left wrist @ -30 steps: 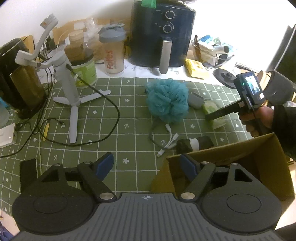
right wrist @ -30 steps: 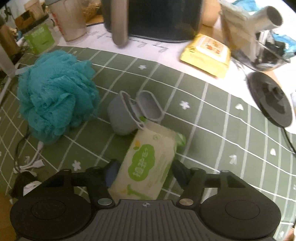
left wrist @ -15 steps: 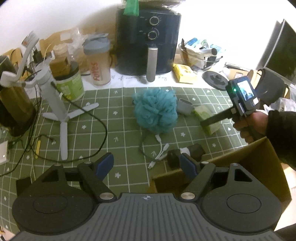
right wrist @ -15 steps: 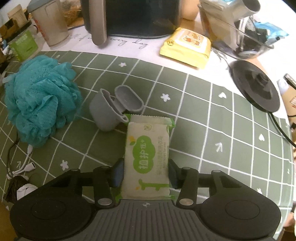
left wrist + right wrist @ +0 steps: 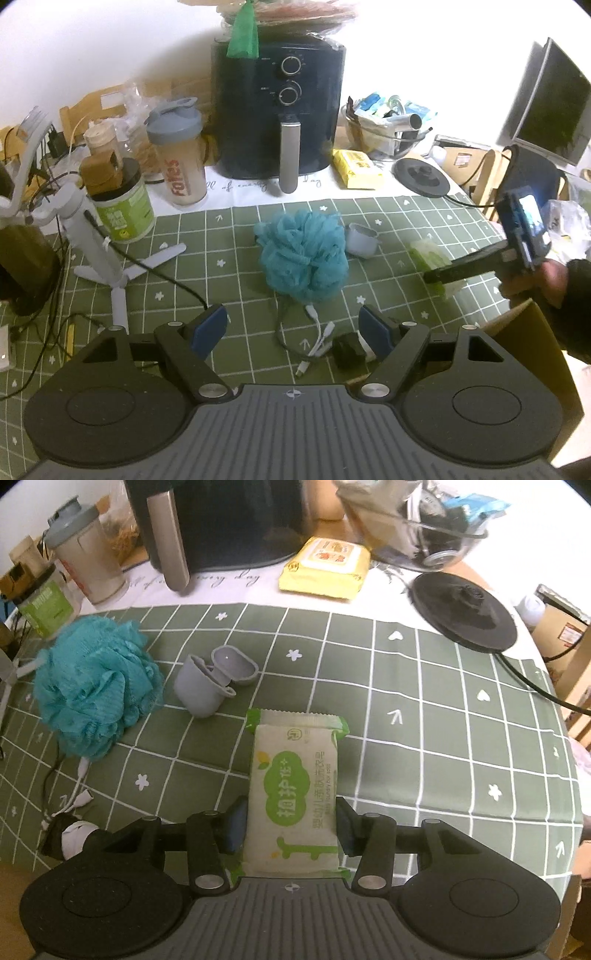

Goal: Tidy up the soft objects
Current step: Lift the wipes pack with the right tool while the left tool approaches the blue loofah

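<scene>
Right gripper (image 5: 291,825) is clamped on the white-and-green wrapped soap pack (image 5: 293,797): both pads press its long sides at the near half, the pack sits lengthwise between the jaws, crimped far end sticking out past the fingertips over the green grid-pattern tablecloth (image 5: 424,738). In the left wrist view the same pack (image 5: 430,254) shows near the right edge of the cloth with the right gripper's dark finger (image 5: 458,267) across it, a person's hand (image 5: 535,280) on the handle. Left gripper (image 5: 293,326) has jaws wide apart, nothing between the pads; it hangs over the near part of the cloth above a white multi-plug cable (image 5: 314,339) and a small black-and-white bundle (image 5: 351,350). Teal mesh bath pouf (image 5: 303,256) lies mid-cloth, grey silicone earbud case (image 5: 210,685) with lid flipped open just beside it, between pouf and soap pack. Brown cardboard box (image 5: 535,347) at the near right corner, partly behind the left gripper body. Beyond the far edge of the cloth: dark air fryer (image 5: 277,110), yellow wipes pack (image 5: 325,568), black round kettle base (image 5: 463,614).
</scene>
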Demonstrator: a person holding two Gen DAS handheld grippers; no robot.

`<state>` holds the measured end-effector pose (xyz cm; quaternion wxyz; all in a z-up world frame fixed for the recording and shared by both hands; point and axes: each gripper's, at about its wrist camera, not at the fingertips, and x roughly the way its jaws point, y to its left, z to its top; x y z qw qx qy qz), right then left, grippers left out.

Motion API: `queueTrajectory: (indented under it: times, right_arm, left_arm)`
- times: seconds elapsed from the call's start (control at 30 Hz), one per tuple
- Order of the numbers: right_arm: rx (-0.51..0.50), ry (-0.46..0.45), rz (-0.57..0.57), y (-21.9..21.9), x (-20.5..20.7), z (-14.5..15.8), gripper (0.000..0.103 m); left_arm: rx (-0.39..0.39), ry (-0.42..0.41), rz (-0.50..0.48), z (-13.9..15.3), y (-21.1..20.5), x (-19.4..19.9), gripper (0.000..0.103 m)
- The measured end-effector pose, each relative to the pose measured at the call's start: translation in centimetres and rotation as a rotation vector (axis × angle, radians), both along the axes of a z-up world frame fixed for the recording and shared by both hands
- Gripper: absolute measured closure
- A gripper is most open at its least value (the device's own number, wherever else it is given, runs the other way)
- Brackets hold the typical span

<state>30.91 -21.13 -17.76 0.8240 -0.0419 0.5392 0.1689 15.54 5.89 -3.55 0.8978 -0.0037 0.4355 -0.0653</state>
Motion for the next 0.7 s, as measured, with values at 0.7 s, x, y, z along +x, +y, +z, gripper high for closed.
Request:
queueTrajectory:
  times: [0.7]
  right_arm:
    - [0.119,-0.112,-0.100,-3.3,-4.8,6.3,0.052]
  left_arm:
    - [-0.011,-0.015,-0.118,-2.1,-0.3,6.4,0.025]
